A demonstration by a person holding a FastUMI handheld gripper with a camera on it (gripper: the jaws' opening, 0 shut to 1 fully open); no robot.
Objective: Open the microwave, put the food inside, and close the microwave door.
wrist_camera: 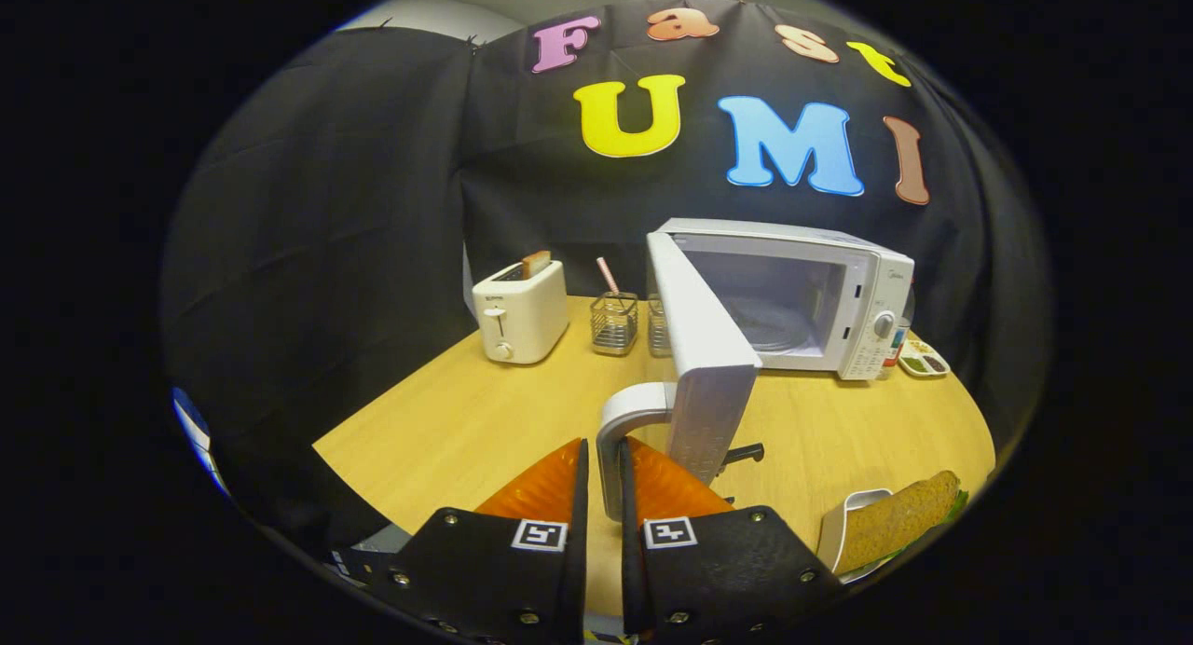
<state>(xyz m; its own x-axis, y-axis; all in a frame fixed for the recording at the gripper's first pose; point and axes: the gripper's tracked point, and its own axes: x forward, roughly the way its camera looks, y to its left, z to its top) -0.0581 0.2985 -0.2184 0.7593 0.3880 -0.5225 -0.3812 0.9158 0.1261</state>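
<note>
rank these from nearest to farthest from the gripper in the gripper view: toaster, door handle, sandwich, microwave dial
1. Door handle: between the gripper jaws, which are closed around it.
2. Sandwich: just off to the right of the jaws, in a white holder at the table's near edge.
3. Toaster and microwave dial: both far back, toaster left, dial right; too close to call.

black cloth wall (326, 207) drapes behind and left of wooden table (485, 421); pale grey wall (419, 16) above cloth; soft glare on tabletop; cloth creased.
</note>
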